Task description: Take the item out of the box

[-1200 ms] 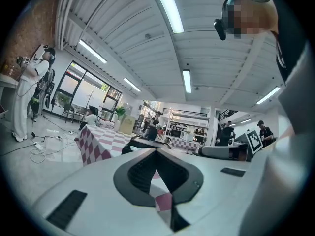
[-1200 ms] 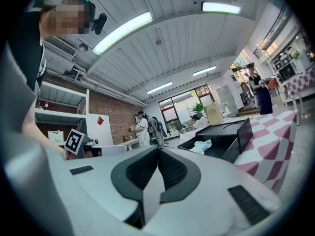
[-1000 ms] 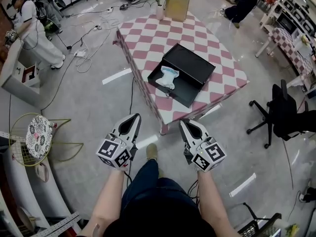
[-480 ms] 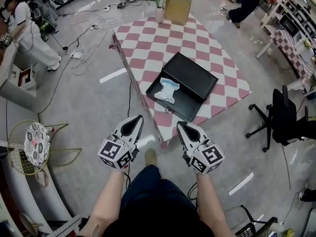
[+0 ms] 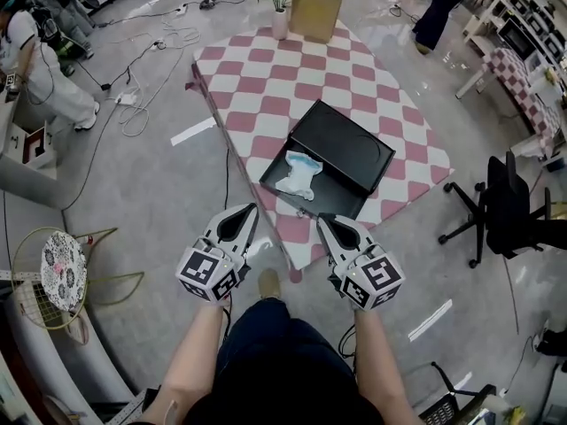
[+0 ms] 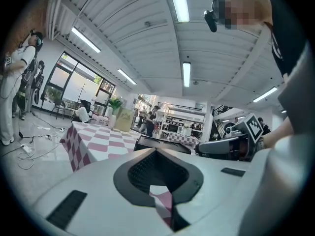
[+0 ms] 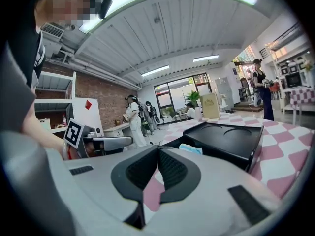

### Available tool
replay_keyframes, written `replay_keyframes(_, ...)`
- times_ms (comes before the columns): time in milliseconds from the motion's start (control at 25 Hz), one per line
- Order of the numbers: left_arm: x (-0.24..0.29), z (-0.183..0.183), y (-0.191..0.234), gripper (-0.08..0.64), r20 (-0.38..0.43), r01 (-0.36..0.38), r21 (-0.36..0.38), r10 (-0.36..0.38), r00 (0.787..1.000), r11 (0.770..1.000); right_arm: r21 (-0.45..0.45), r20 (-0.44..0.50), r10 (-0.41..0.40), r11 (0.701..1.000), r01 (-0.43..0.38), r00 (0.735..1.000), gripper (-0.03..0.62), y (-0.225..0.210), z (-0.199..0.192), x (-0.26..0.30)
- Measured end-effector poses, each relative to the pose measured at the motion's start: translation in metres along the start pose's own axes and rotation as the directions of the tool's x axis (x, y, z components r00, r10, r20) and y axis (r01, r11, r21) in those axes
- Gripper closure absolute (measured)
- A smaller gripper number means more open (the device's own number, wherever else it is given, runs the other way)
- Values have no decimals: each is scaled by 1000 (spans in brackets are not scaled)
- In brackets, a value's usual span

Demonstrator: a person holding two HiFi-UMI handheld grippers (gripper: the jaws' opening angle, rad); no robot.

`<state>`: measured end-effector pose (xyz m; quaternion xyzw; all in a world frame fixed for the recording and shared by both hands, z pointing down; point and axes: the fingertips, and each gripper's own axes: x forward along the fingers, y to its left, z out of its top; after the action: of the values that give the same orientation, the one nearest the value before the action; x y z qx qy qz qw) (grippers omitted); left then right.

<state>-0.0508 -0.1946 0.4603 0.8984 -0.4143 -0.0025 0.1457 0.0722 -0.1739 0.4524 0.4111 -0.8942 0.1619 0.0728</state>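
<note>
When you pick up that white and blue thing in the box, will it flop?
Probably floppy: the white and blue thing looks crumpled, like soft padding. Likely light, and unlikely to roll, lying slumped in the black box.

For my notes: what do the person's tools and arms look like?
Both the left tool and right tool are pale grey tapered shells with black ribbed pads, each carrying a cube of black-and-white square markers. No sleeves on the forearms; dark trousers.

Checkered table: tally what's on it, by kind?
Black box: 1
White-and-blue item, inside the box: 1
Potted plant: 1
Tan box: 1
Total: 4
</note>
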Motion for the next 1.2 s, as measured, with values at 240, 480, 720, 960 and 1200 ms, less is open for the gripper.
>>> replay_keyframes(240, 19, 0, 14, 558, -4, 27, -11, -27, 1000, 1000, 10, -32, -30, 999, 30, 999, 586, -14, 7, 17)
replay_keyframes(480, 37, 4, 24, 558, -2, 60, -11, -60, 998, 998, 0, -70, -60, 998, 60, 996, 586, -27, 16, 35)
replay_keyframes(720, 47, 0, 28, 558, -11, 88, -7, -88, 996, 996, -18, -99, -67, 998, 66, 993, 586, -39, 17, 54)
replay_keyframes(960, 51, -2, 30, 558, -5, 85, -24, -85, 996, 996, -10, -147, -52, 999, 51, 988, 561, -46, 8, 69)
replay_keyframes(1200, 58, -3, 35, 558, 0, 63, -42, -63, 998, 997, 20, -239, -90, 995, 98, 967, 528, -62, -9, 83)
